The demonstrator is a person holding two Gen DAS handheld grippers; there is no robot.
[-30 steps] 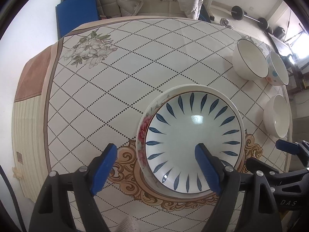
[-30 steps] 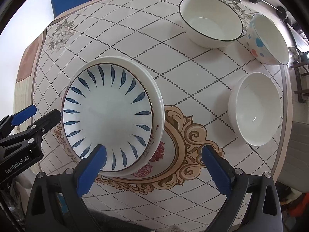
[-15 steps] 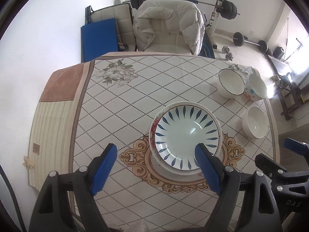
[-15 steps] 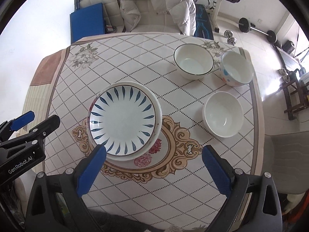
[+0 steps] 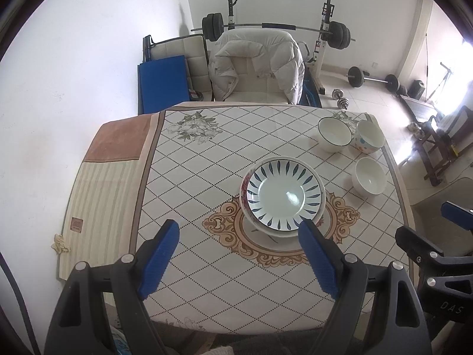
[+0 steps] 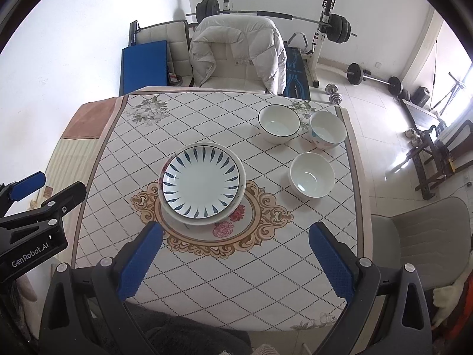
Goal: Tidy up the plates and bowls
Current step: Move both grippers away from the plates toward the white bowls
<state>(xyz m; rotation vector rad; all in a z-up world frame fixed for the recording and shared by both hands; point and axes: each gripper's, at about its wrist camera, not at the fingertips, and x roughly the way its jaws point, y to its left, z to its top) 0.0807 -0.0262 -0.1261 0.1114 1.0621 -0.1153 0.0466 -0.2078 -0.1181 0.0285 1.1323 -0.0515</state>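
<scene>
Sitting dead centre on the counter (image 6: 207,281): blue-leaf plate (image 6: 201,185), stacked on top of a floral-rimmed plate (image 6: 236,211) that peeks out along the edges, both over the gold medallion printed on the cloth. Off to the right, three bowls grouped near the far corner: black-rimmed bowl (image 6: 279,122), dotted bowl (image 6: 327,128) just beside it, possibly touching, and plain white bowl (image 6: 312,174) nearer, a little apart from the other two. All upright, all empty.

Hovering high above the near edge, left gripper (image 5: 238,261), released, blue pads spread wide with nothing between them, the stack showing just beyond the right-hand fingertip. Same story for right gripper (image 6: 233,261): released, wide apart, gripping nothing, plates and bowls all well clear below. Each gripper glimpsed at the side of the other's view.

Beyond the counter, chair draped with a puffy white jacket (image 6: 236,50), blue mat (image 6: 145,62) leaning at the wall, barbell rack (image 6: 275,14) behind, loose weights on the tiled floor.
</scene>
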